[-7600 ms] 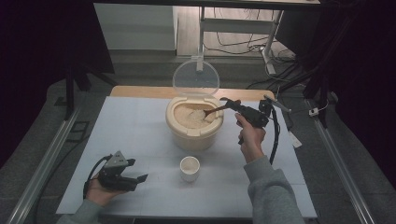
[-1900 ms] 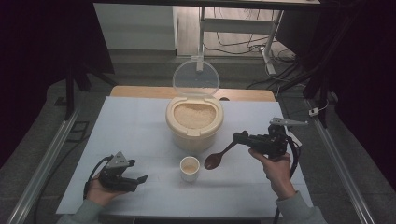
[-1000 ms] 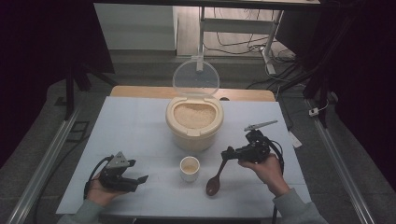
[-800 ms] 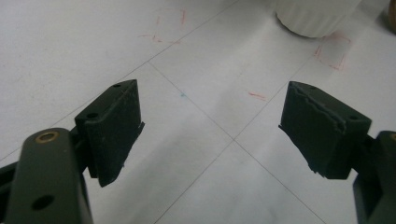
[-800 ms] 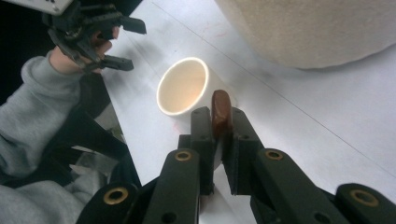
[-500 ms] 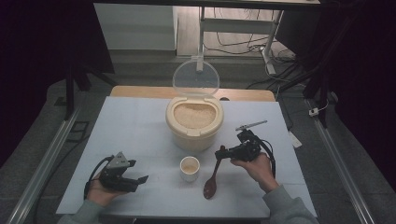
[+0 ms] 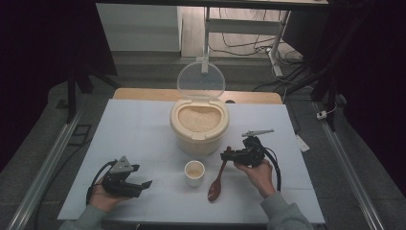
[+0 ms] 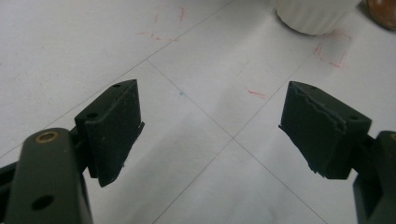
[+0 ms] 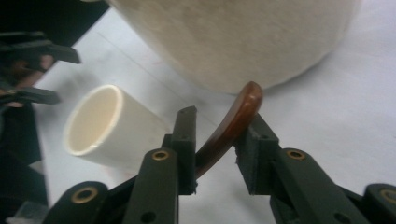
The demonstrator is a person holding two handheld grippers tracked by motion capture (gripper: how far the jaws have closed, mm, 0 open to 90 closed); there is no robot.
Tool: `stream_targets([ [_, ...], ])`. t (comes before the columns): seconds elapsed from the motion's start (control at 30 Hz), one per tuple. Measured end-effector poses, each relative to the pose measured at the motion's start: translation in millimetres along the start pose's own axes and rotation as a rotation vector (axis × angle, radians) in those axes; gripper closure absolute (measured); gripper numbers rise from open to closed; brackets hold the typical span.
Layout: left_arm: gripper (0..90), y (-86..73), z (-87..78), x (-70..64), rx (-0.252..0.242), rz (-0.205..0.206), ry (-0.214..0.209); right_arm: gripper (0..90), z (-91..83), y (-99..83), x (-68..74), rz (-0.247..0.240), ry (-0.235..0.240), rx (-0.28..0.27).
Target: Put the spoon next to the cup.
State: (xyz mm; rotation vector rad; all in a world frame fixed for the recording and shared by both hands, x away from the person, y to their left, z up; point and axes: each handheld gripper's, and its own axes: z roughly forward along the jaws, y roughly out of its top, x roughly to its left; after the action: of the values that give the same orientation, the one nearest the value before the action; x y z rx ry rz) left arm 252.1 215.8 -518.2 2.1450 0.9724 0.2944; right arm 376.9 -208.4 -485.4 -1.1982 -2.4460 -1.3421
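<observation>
Spoon sat clamped by its handle in the right gripper, bowl end near the cup; left gripper gaped apart.

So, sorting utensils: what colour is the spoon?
Reddish-brown spoon; the right gripper view shows it best.

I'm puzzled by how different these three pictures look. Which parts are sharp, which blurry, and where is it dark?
High view: the table is evenly lit and sharp, the room around it dark. Left gripper view: the jaws are fairly sharp, the cup at the top edge soft. Right gripper view: the spoon handle between the jaws is clearest, while the cup and the container behind are blurred, and the left edge is dark.
</observation>
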Motion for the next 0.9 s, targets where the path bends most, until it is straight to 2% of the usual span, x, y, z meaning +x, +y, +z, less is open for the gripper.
stream_targets([
  [0.13,20.3,-0.1,0.3,0.1,0.003,0.001,0.001,65.5,6.6,-6.3,-6.9,-0.007,-0.031,-0.008],
  [0.37,20.3,-0.4,0.7,0.2,0.003,0.000,-0.001,58.7,19.5,-11.0,-13.1,-0.048,-0.101,0.002],
  [0.67,20.3,-0.6,1.0,0.4,0.008,0.004,-0.004,52.2,29.0,-16.1,-12.5,-0.088,-0.188,0.008],
  [0.8,20.3,-0.6,1.0,0.3,0.009,0.005,-0.004,47.7,31.1,-18.5,-10.4,-0.127,-0.247,0.015],
  [0.9,20.3,-0.5,1.2,-0.1,0.009,0.006,-0.003,46.5,32.6,-19.0,-9.1,-0.137,-0.261,0.027],
])
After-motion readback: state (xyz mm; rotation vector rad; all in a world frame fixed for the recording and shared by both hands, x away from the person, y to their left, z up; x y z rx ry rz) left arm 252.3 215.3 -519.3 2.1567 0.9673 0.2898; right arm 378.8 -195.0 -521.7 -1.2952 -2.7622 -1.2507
